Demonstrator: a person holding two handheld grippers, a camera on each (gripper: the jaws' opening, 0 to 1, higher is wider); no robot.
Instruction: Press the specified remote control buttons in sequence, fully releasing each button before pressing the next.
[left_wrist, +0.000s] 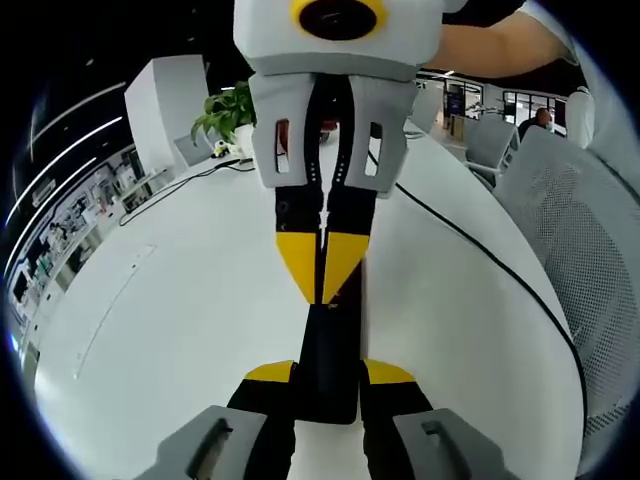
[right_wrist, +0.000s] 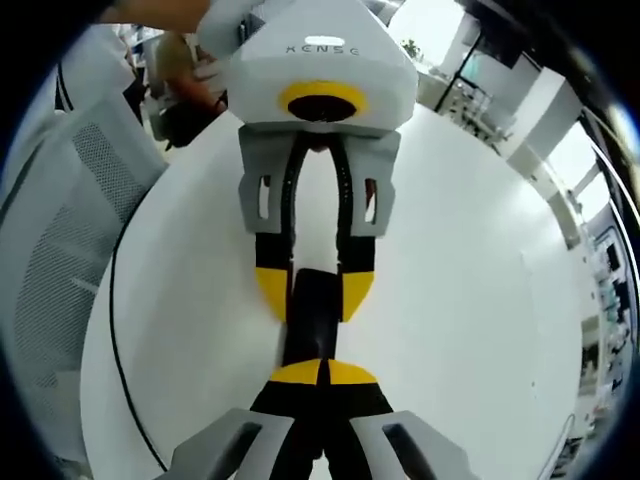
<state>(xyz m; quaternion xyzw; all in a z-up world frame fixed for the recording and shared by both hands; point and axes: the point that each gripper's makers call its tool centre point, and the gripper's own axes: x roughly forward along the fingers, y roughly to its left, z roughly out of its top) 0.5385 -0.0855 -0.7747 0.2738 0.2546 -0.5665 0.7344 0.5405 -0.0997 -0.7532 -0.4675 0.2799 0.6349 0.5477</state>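
Remote (left_wrist: 328, 360) lies on the white table (left_wrist: 180, 330), clamped at its near end between the left gripper (left_wrist: 328, 388)'s jaws. Right gripper (right_wrist: 322, 375) has its tips together, pointed down on the remote's face as if pressing. Risks, as I judge: closed tips span 2 buttons and hit the wrong one; a hard press tips or slides the remote in the left's hold; tips hide the buttons.

Legible marking: "XENSE", embossed on the white housing of the left gripper (right_wrist: 313, 265); right gripper view.
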